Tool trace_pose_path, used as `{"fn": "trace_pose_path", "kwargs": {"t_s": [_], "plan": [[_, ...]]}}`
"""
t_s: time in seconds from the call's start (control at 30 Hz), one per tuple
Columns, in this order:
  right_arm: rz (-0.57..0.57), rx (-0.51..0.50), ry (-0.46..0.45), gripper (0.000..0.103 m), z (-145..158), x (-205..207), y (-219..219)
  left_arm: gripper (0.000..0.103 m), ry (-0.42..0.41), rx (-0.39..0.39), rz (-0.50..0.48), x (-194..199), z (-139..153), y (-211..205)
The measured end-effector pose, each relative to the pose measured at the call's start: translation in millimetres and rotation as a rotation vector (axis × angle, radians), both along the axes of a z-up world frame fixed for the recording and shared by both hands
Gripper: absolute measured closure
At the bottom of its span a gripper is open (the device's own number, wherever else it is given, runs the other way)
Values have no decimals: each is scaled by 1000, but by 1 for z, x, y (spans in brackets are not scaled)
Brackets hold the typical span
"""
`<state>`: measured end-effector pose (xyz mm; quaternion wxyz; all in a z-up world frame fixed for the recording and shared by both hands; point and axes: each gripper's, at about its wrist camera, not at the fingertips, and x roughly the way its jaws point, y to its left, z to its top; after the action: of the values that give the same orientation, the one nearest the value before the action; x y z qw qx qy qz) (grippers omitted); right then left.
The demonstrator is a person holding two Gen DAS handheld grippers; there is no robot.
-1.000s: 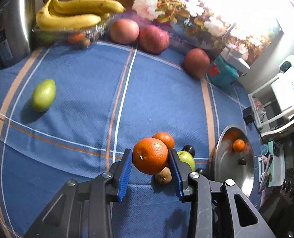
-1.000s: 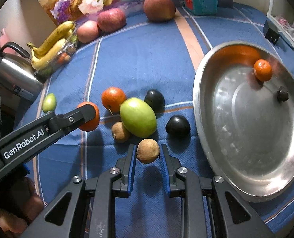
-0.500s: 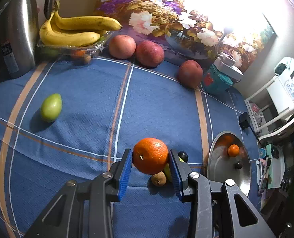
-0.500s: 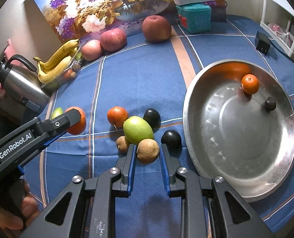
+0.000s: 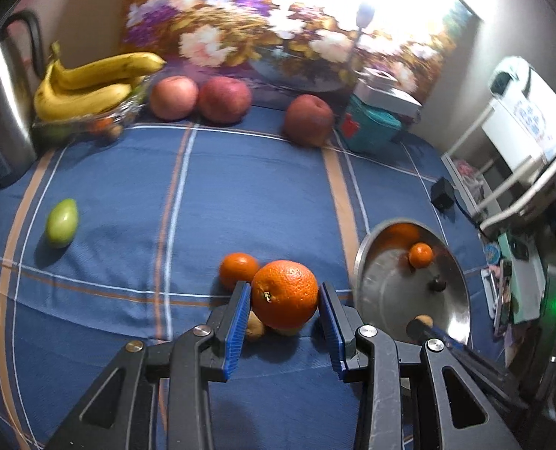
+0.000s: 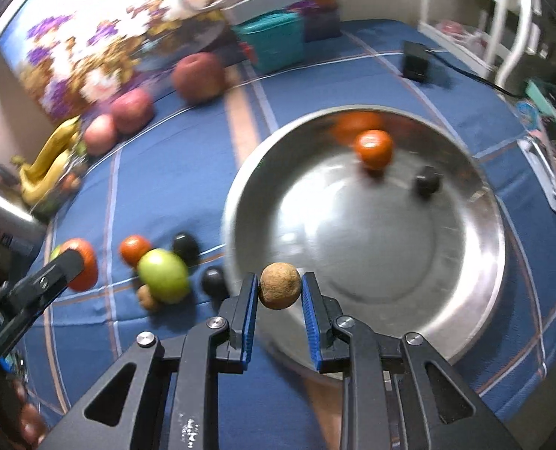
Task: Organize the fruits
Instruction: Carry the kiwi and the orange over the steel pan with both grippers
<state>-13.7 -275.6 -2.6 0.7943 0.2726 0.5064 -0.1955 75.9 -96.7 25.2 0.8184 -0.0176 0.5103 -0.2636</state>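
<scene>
My left gripper [image 5: 284, 294] is shut on a large orange [image 5: 284, 294], held above the blue cloth beside a second orange [image 5: 238, 270] and a small brown fruit [image 5: 254, 330]. My right gripper [image 6: 280, 291] is shut on a round brown fruit [image 6: 280, 291], hanging over the near left rim of the steel bowl [image 6: 495, 247]. The bowl holds a small orange [image 6: 374, 149] and a small dark fruit [image 6: 426, 183]. On the cloth left of the bowl lie a green fruit [image 6: 163, 275], an orange [image 6: 134, 249], two dark fruits [image 6: 186, 248] and a brown fruit [image 6: 147, 297]. The left gripper [image 6: 77, 264] with its orange shows at the left.
Bananas [image 5: 90, 86] sit in a clear tray by a steel kettle [image 5: 4, 112] at the back left. Three red apples [image 5: 225, 99] line the back wall by a teal box [image 5: 371, 127]. A lone green fruit [image 5: 62, 223] lies far left. A black adapter [image 6: 414, 62] sits behind the bowl.
Both grippers have moved right and risen a little with their fruits. The right gripper now hangs over the bowl's rim instead of over the cloth.
</scene>
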Motion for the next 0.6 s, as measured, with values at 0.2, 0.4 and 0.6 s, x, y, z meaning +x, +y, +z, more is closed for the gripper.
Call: {"fn": "trace_pose_path", "kwargs": {"t_s": [0.2,0.4,0.6], "plan": [[-78,-42,1,79,4,-15,-22,63,-47,19,-98,-22,5,-33],[-142,-133,5,78,15,-27,-36,63,-110,72,-197,-48,4,-67],[-181,-169,1,78,22,-36,-45,63,-162,107,-274,-69,2,-90]]}}
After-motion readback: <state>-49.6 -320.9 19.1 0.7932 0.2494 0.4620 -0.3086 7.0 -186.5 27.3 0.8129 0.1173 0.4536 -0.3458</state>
